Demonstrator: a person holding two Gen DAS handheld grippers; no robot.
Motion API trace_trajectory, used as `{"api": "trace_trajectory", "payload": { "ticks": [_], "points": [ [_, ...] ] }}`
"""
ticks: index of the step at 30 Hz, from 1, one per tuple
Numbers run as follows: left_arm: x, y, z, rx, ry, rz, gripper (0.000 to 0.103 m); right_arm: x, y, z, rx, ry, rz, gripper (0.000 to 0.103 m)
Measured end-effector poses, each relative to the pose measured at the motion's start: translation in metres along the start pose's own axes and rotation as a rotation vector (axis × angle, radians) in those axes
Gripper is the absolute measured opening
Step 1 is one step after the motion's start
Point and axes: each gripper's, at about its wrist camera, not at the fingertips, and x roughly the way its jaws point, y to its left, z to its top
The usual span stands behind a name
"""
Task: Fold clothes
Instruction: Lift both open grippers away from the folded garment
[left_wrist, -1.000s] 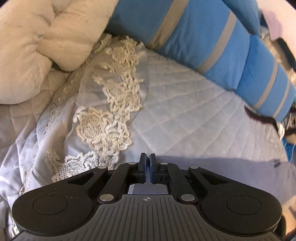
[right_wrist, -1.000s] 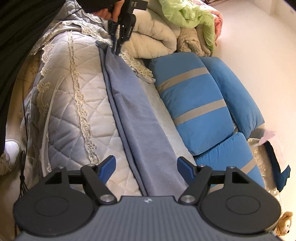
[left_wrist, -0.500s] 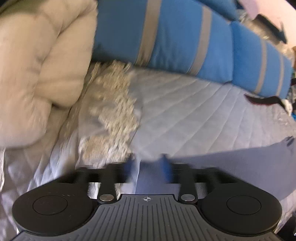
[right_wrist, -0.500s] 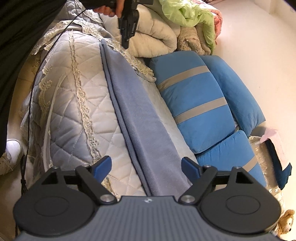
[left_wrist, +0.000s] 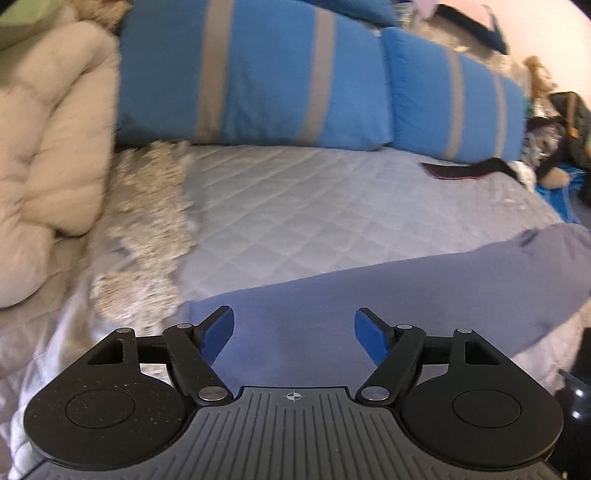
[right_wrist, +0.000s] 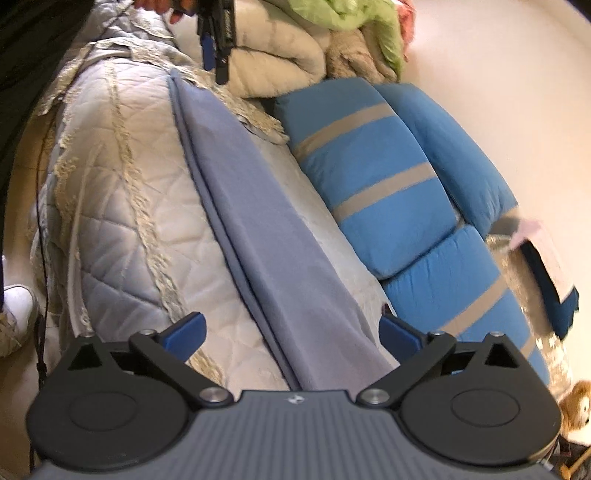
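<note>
Lavender cloth (right_wrist: 280, 229) lies released on the quilt (left_wrist: 314, 206); my left tongs (left_wrist: 293, 332), clamped a second ago, and right tongs (right_wrist: 291, 334) have just opened wide beside blue cushions (left_wrist: 258, 74).

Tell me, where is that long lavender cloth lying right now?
The lavender cloth lies stretched along the quilted sofa cover, in front of the blue striped cushions. In the right wrist view it runs from the bottom centre up towards the cream blanket.

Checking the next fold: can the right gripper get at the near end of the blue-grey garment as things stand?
Probably yes: the right gripper is open, the garment lies flat between its fingers, nothing covering it.
</note>
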Motion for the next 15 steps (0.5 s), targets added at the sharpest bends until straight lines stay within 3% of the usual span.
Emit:
{"api": "trace_trajectory", "payload": {
  "ticks": [7,15],
  "points": [
    [0.009,-0.057,0.022,0.072,-0.017,-0.125,0.072,-0.001,-0.035,-0.031,0.162,0.12,-0.045,0.103],
    [0.056,-0.153,0.059,0.17,-0.02,-0.287,0.072,0.015,-0.091,-0.079,0.54,0.281,-0.137,0.103]
  ]
}}
